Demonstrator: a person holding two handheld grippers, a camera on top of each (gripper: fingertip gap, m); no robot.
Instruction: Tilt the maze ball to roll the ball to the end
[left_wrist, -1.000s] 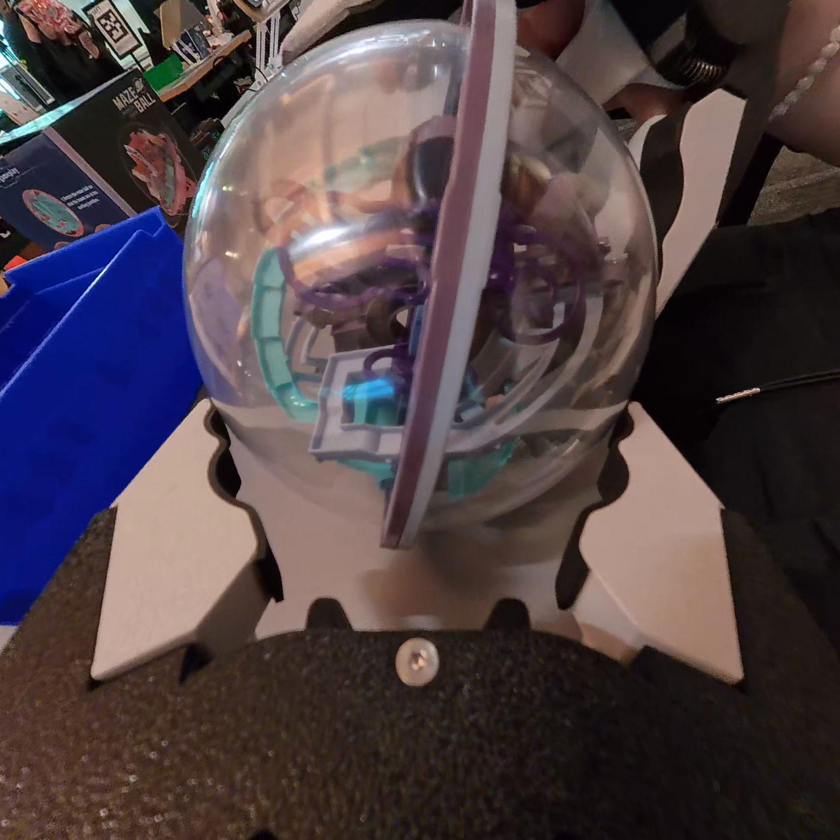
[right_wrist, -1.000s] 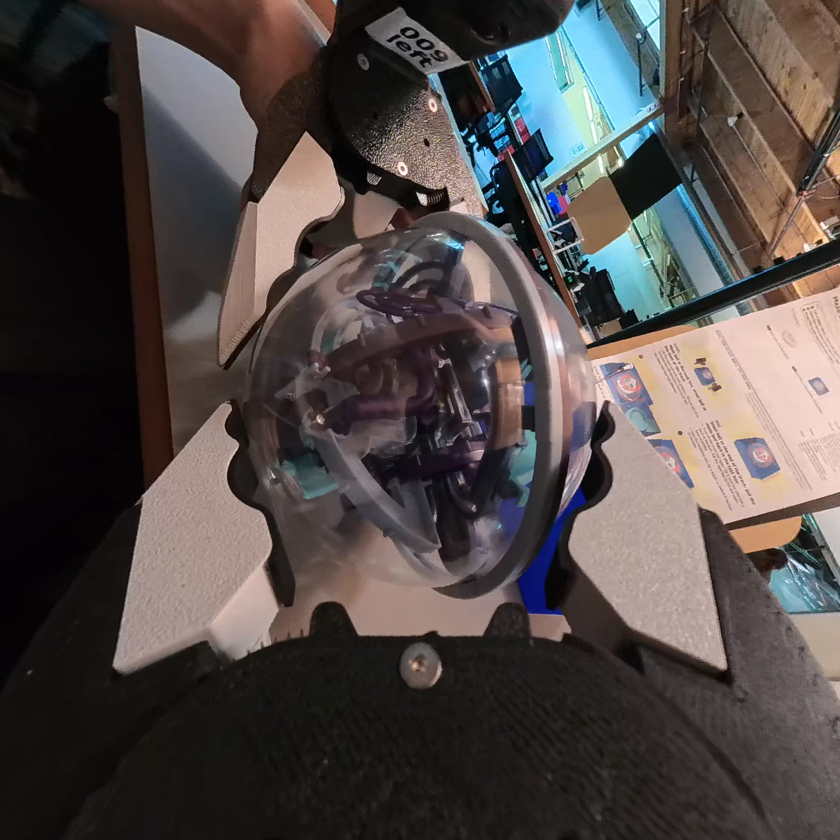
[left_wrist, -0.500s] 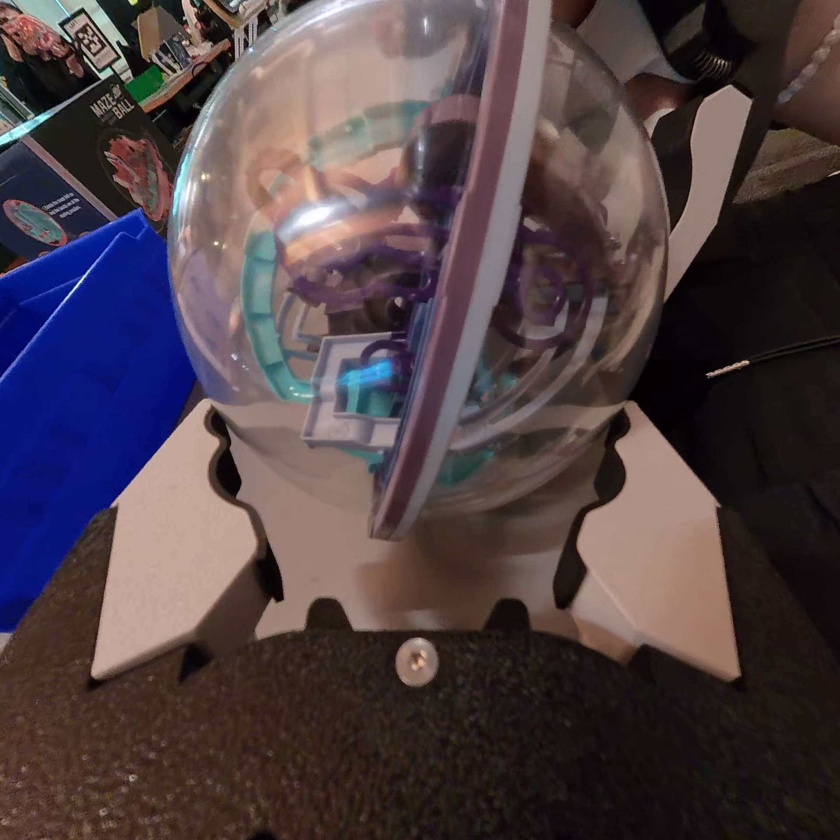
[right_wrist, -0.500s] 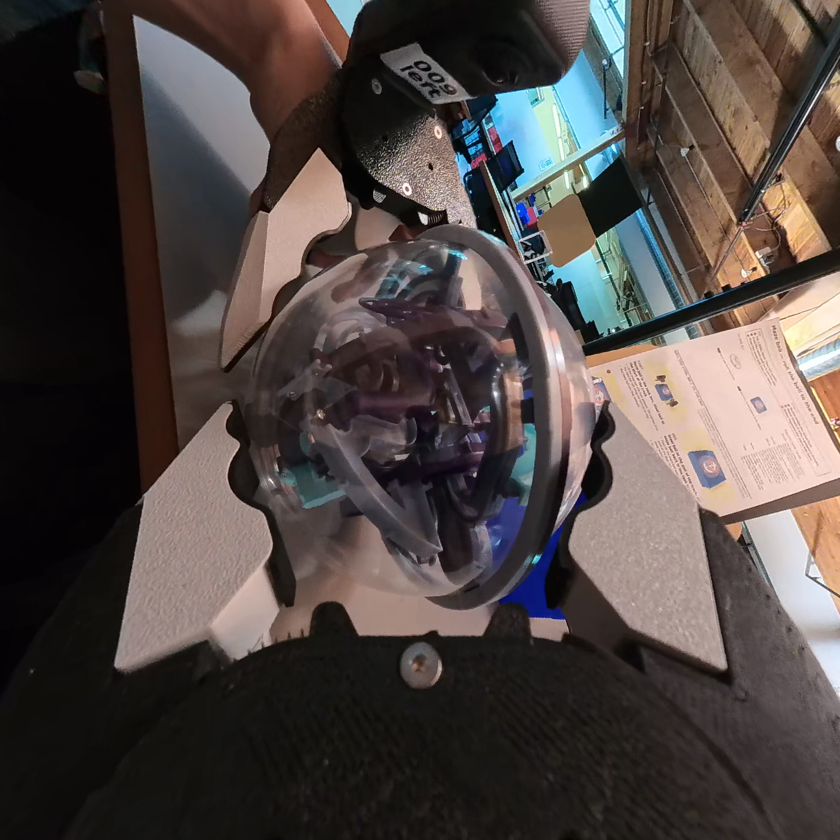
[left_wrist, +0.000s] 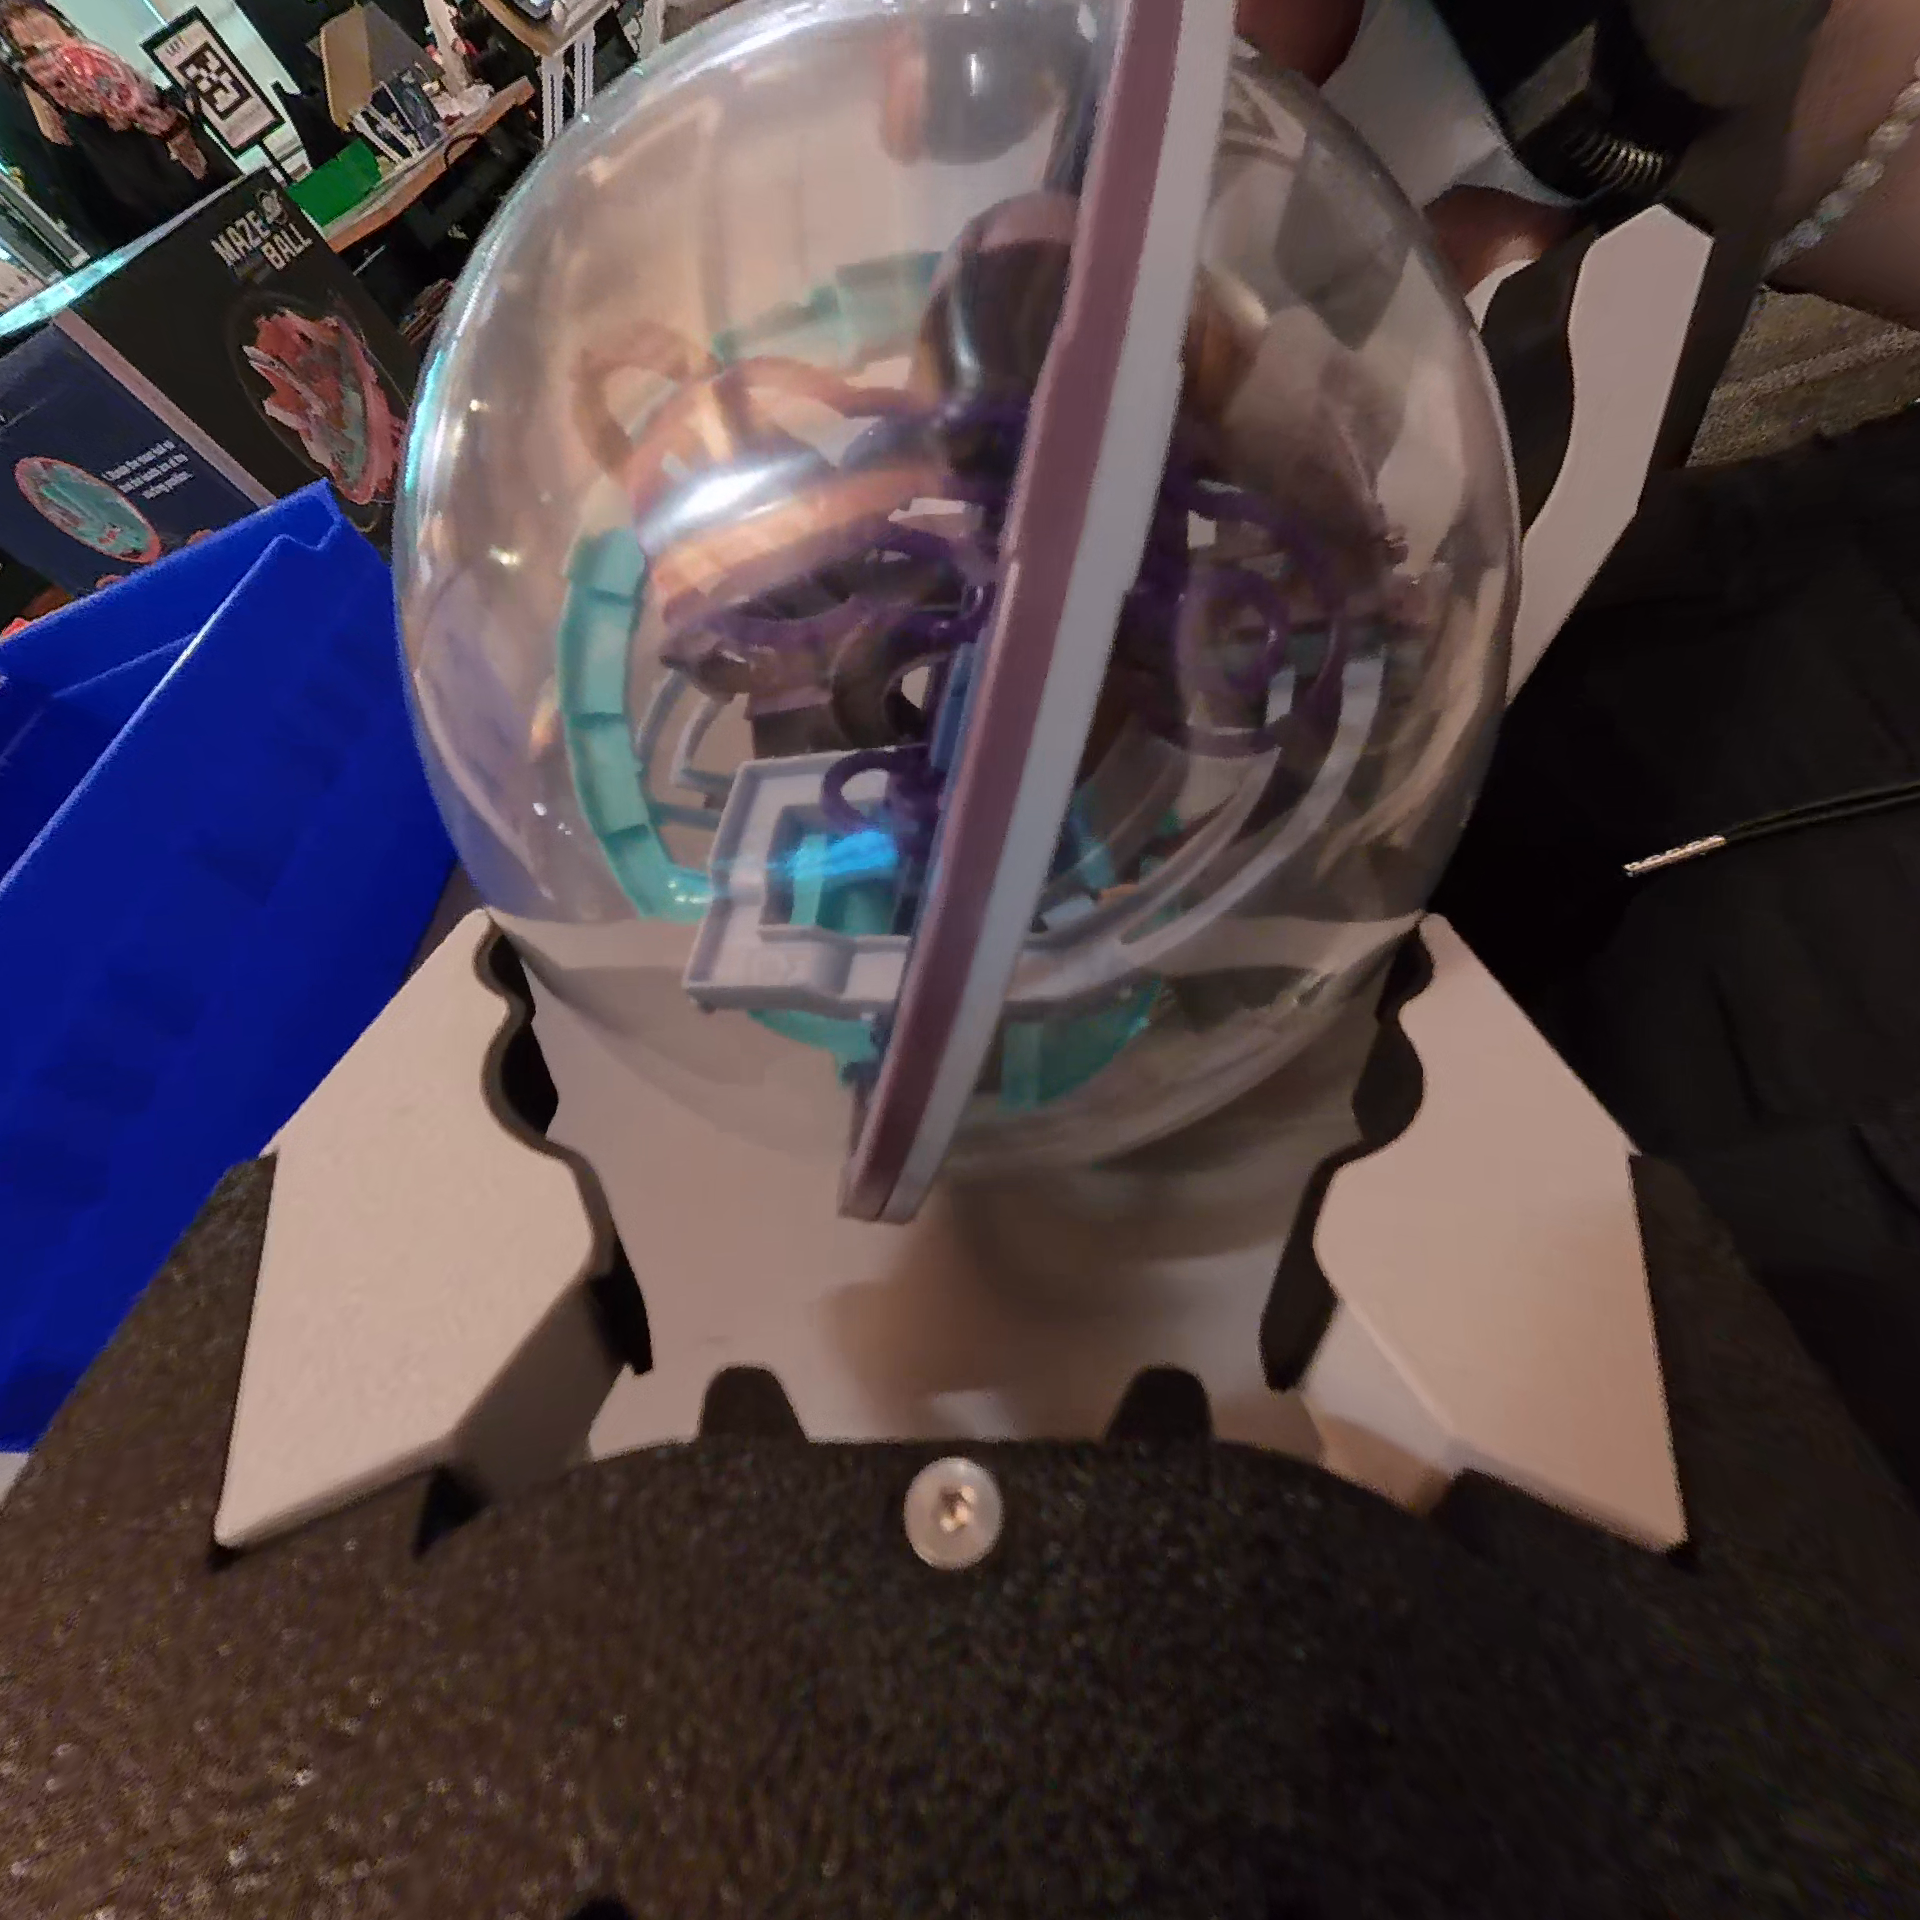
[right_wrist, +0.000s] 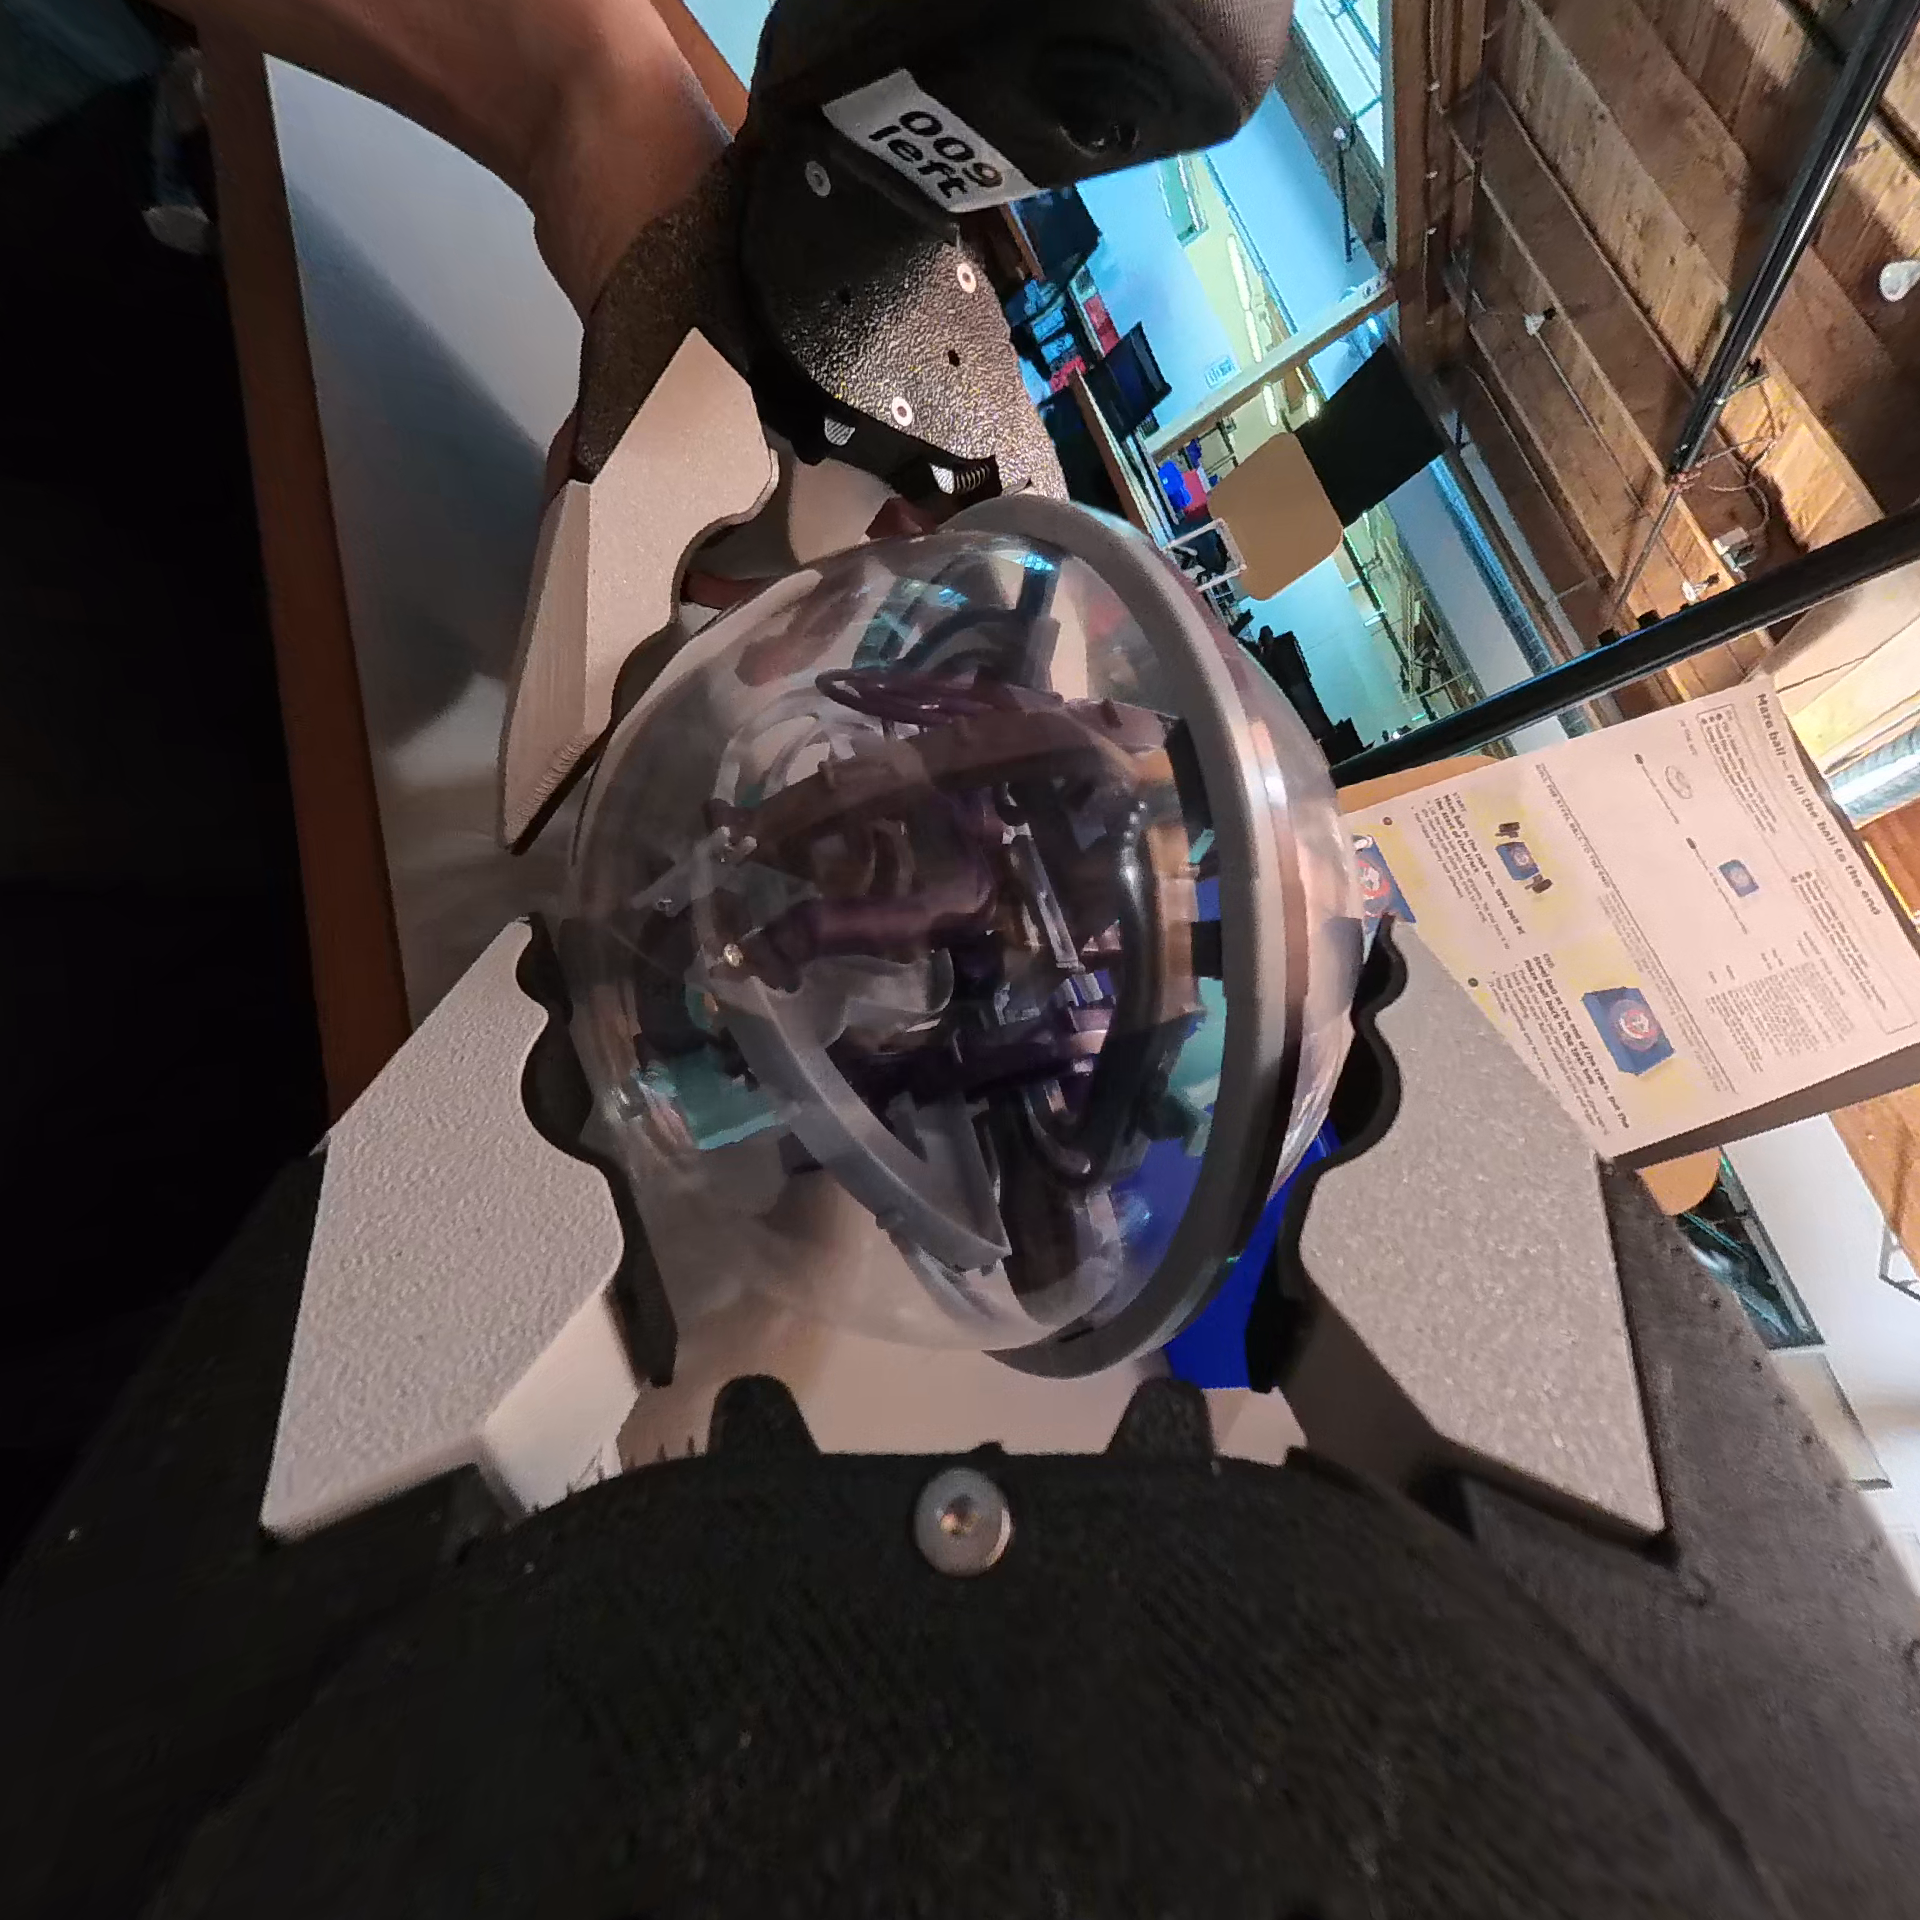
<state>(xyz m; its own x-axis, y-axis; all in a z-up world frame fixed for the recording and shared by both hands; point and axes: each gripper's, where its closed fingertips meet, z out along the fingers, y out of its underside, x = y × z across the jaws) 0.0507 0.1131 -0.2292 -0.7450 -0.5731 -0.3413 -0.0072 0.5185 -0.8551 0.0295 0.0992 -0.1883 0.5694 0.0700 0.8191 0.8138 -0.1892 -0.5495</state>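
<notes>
**Inspector A:** Position of the maze ball (left_wrist: 935, 582)?

**Inspector B:** Off the table (right_wrist: 436, 436), between both tongs. The left tongs (left_wrist: 951, 940) grip it: both pads meet the clear shell on either side, low on the globe. The right tongs (right_wrist: 961, 966) grip it likewise, pads pressed to opposite sides.

**A:** Relation of the two tongs?

**B:** They face each other across the globe. In the right wrist view, the left tongs (right_wrist: 831, 582) come in from beyond the ball.

**A:** Orientation?

**B:** The seam ring (left_wrist: 1049, 582) runs nearly upright between the left pads, leaning right at the top. Teal, purple and grey tracks show inside. I cannot tell where the small ball sits.

**A:** Surroundings?

**B:** A blue bin (left_wrist: 197, 894) just left of the left tongs, a printed box (left_wrist: 177, 416) behind it. An instruction sheet (right_wrist: 1662, 935) right of the right tongs.
</notes>
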